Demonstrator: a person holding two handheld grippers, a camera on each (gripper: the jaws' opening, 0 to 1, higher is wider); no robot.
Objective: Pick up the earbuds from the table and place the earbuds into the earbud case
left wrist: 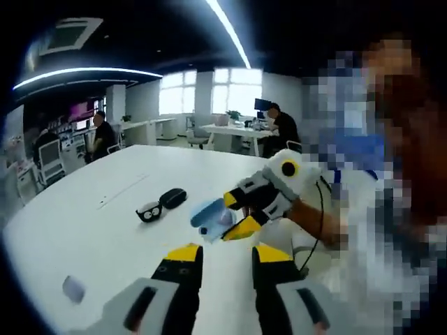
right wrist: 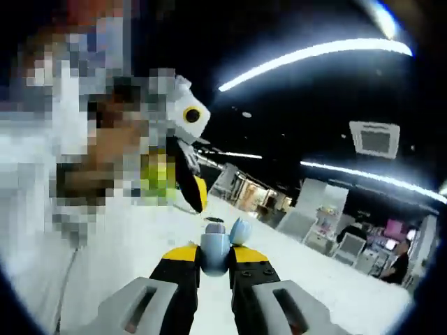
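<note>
My right gripper (right wrist: 215,255) is shut on a light blue earbud case (right wrist: 214,250) whose lid (right wrist: 241,230) stands open, and something small and dark sits at the case's top. In the left gripper view the same right gripper (left wrist: 235,215) comes in from the right, holding the blue case (left wrist: 207,213) above the white table (left wrist: 91,237). My left gripper (left wrist: 228,255) is open with nothing between its yellow-tipped fingers. It also hangs just above and left of the case in the right gripper view (right wrist: 183,187). A small lavender piece (left wrist: 73,287) lies on the table at the near left.
A black oval case (left wrist: 173,197) and a black-and-white object (left wrist: 148,211) lie mid-table. The person holding the grippers stands to the right (left wrist: 363,209). Other people sit at desks behind (left wrist: 105,134), (left wrist: 283,125).
</note>
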